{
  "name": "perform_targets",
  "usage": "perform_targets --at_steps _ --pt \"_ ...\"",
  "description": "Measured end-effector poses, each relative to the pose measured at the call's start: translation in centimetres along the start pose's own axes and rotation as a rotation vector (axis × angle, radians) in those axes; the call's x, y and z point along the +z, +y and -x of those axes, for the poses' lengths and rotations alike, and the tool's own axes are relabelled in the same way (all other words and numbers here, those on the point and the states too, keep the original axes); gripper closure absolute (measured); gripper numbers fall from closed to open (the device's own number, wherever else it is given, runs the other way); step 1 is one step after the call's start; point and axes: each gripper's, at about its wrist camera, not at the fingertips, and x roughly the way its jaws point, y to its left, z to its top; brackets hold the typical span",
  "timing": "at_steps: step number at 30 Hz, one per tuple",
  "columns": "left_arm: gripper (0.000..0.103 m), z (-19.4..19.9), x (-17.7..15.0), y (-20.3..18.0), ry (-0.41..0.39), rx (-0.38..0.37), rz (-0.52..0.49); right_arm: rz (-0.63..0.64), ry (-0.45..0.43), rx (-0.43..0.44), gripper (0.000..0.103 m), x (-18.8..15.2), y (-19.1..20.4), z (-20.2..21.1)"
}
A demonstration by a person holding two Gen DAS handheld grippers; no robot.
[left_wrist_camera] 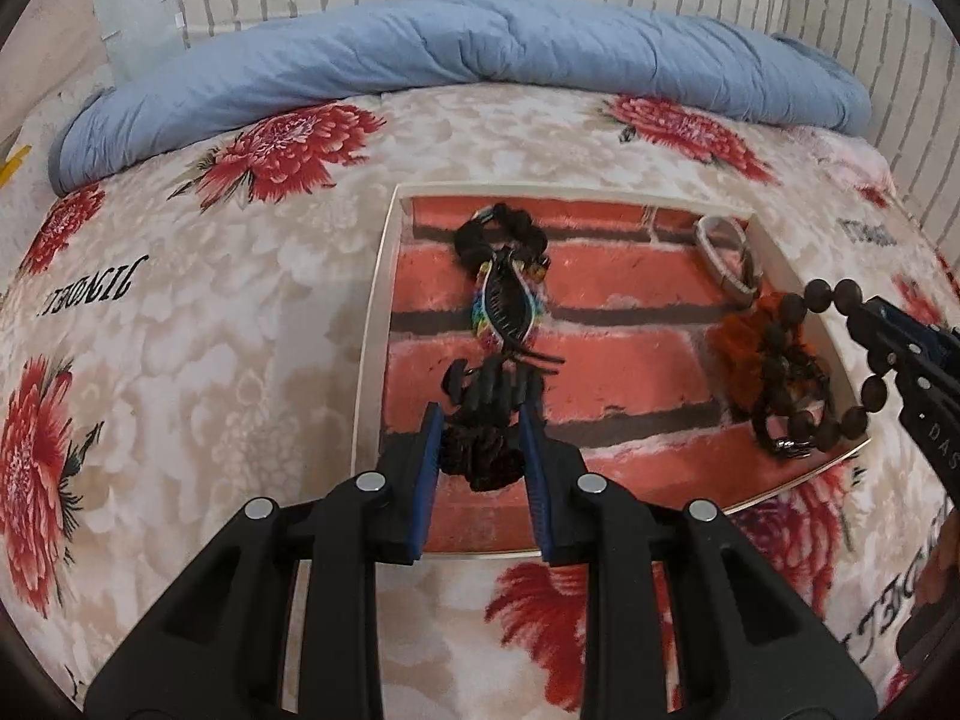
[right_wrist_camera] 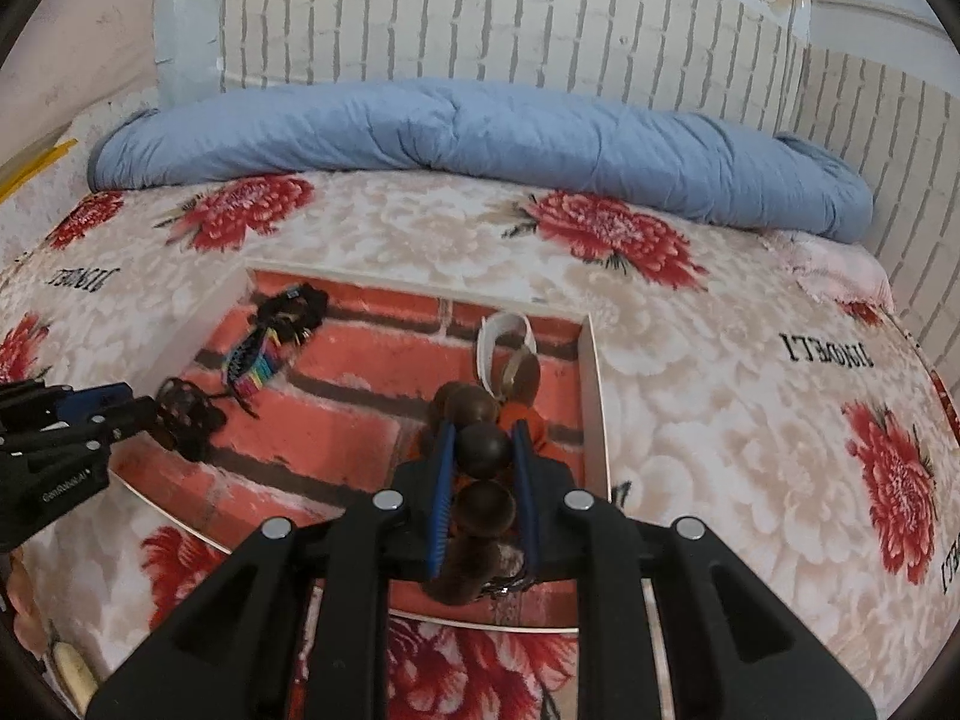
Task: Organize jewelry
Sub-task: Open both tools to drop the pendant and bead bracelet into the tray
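A shallow white tray (left_wrist_camera: 384, 276) lined with red brick-pattern paper lies on the bed. My left gripper (left_wrist_camera: 483, 420) is shut on a black woven bracelet (left_wrist_camera: 486, 450) at the tray's near left; it also shows in the right wrist view (right_wrist_camera: 186, 414). My right gripper (right_wrist_camera: 483, 438) is shut on a brown wooden bead bracelet (right_wrist_camera: 483, 450), held above the tray's right side; its beads (left_wrist_camera: 840, 420) hang by the right rim. In the tray lie a rainbow braided bracelet (left_wrist_camera: 507, 306), a black beaded one (left_wrist_camera: 498, 234), a white bangle (left_wrist_camera: 729, 258) and an orange item (left_wrist_camera: 744, 342).
The tray (right_wrist_camera: 591, 396) sits on a floral blanket (left_wrist_camera: 210, 312) with red flowers. A rolled blue quilt (left_wrist_camera: 450, 54) lies along the far side against a white brick-pattern wall (right_wrist_camera: 480, 12).
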Motion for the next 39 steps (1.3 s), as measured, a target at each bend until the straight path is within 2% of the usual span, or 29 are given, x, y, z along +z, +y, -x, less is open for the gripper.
perform_targets --at_steps 7,14,17,26,29,33,35,36,37,39 --pt "0.078 -1.3 0.2 -0.2 0.023 0.020 -0.021 -0.037 0.032 0.000 0.084 -0.9 -1.2 -1.6" --pt "0.078 -2.6 0.4 -0.3 0.046 0.029 -0.021 -0.030 0.058 -0.017 0.084 -1.8 -1.3 -3.3" --pt "0.078 -3.2 0.4 -0.4 0.055 0.052 -0.036 -0.039 0.064 -0.012 0.084 -2.2 -1.4 -4.1" --pt "0.077 -4.8 -0.4 -0.4 0.090 0.052 -0.045 -0.022 0.071 0.006 0.083 -3.0 -1.3 -5.0" --pt "0.069 -5.0 -0.7 -0.5 0.096 0.047 -0.042 -0.038 0.077 0.034 0.081 -3.4 -1.6 -5.1" --pt "0.046 -4.5 -0.9 -1.0 0.087 0.038 -0.043 -0.045 0.089 0.056 0.079 -3.6 -1.9 -4.8" --pt "0.044 -4.0 -1.0 -1.4 0.082 0.028 -0.046 -0.037 0.087 0.060 0.069 -3.7 -2.0 -4.5" --pt "0.042 -3.8 -1.1 -1.6 0.080 0.027 -0.048 -0.035 0.081 0.060 0.060 -3.8 -2.1 -4.2" --pt "0.041 -3.6 -1.1 -1.7 0.078 0.027 -0.050 -0.035 0.073 0.061 0.055 -3.9 -2.2 -3.9" --pt "0.037 -3.1 -1.2 -2.0 0.072 0.023 -0.055 -0.036 0.069 0.065 0.052 -3.9 -2.5 -3.3"
